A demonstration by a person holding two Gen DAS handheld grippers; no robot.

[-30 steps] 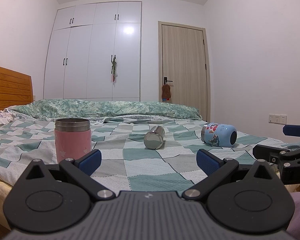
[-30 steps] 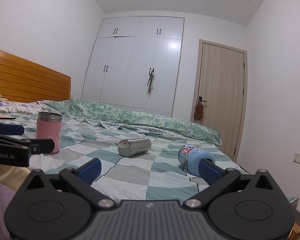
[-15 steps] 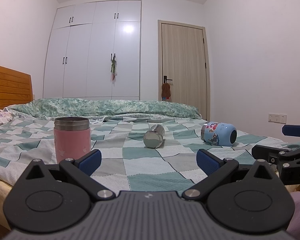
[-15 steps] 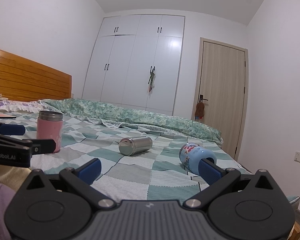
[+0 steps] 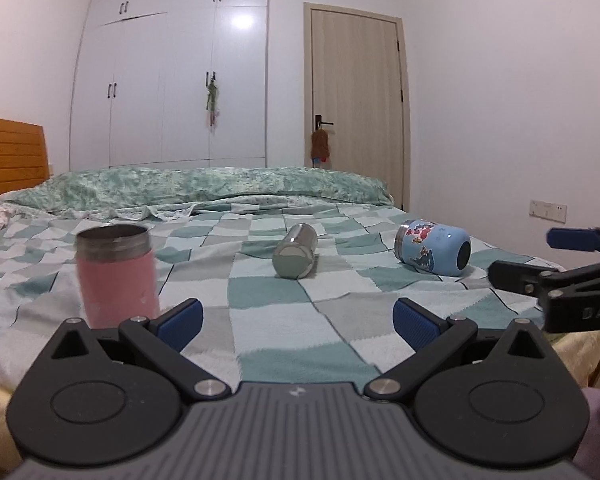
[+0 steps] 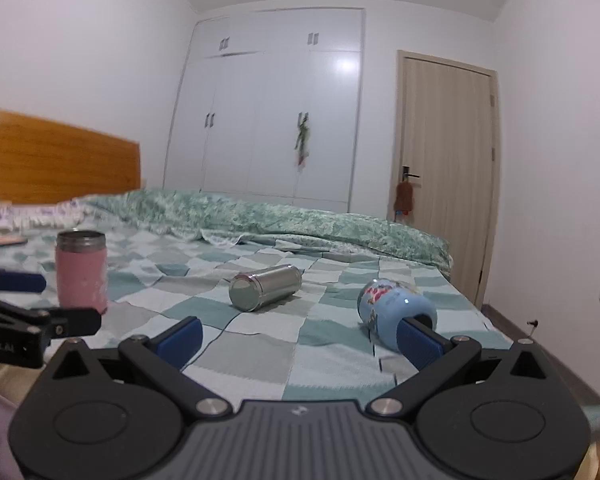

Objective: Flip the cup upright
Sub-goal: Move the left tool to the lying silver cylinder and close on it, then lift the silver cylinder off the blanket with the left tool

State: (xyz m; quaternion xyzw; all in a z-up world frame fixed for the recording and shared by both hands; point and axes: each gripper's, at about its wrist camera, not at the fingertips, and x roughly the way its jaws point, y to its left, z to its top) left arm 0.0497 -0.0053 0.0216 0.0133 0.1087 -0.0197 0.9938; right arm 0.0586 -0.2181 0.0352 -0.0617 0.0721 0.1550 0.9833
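Note:
Three cups are on the checked bedspread. A pink cup (image 5: 116,276) stands upright at the left; it also shows in the right wrist view (image 6: 82,274). A steel cup (image 5: 296,256) lies on its side in the middle, also seen in the right wrist view (image 6: 266,286). A blue cartoon cup (image 5: 434,252) lies on its side at the right, and in the right wrist view (image 6: 394,312) it is just beyond the right finger. My left gripper (image 5: 296,320) is open and empty near the bed's front edge. My right gripper (image 6: 298,338) is open and empty.
The bed (image 5: 260,320) has a folded green quilt (image 5: 196,190) at the far side and a wooden headboard (image 6: 56,156) at the left. White wardrobes (image 5: 172,80) and a door (image 5: 356,100) stand behind. The other gripper shows at each view's edge (image 5: 564,288).
Both grippers have moved forward and a little lower towards the bed; the cups look closer. The right wrist view has shifted towards the blue cup. No cup has moved.

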